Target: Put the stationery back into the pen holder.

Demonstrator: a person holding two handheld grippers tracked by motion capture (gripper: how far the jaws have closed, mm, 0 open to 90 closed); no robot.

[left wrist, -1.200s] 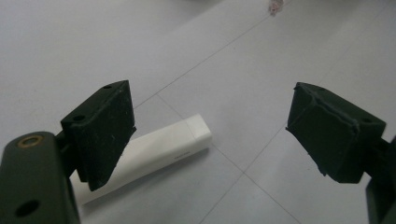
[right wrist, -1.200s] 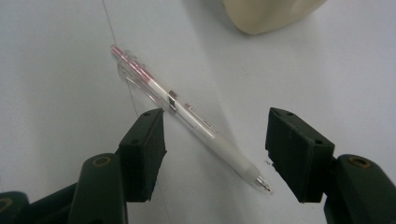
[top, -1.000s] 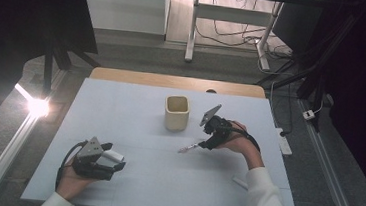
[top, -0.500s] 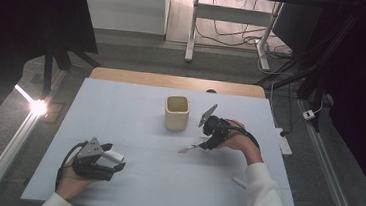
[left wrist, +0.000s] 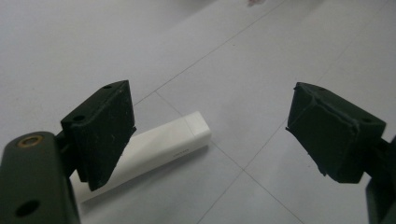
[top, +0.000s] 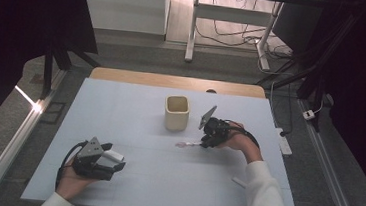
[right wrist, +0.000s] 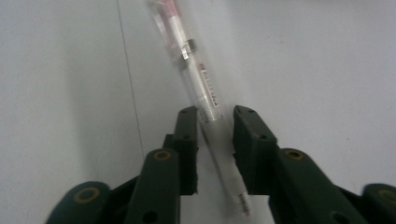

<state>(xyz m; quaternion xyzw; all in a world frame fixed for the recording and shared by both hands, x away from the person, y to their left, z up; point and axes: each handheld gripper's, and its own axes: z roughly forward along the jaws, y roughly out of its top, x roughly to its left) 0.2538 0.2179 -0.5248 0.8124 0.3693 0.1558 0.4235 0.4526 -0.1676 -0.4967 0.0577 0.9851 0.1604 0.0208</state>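
The right claw is down at the tabletop, just right of the cup, with a clear pen lying between its jaws. In the right gripper view the pen runs nearly straight away from the claw, tilted a little to the upper left, its pink end far out ahead and its metal tip back near the jaws' roots. So the pen's long axis lies almost along the jaws rather than across them, and that is the relation the coming move turns on. The jaws have just been closing on it; they now stand narrow with the barrel in the gap, close against the left pad, while a sliver of tabletop shows beside the right one, so I judge the pinch as about to land rather than firm. In the high view the pen points left from the claw, toward the bare middle of the tabletop, in front of and a little right of the cup. A grip taken this far back would leave most of the pen's length sticking out ahead, so it may swing or slip when raised. The left claw rests well apart at the near left, jaws spread wide and holding nothing, with a white bar lying beside its left jaw. The right hand is far nearer the pen.
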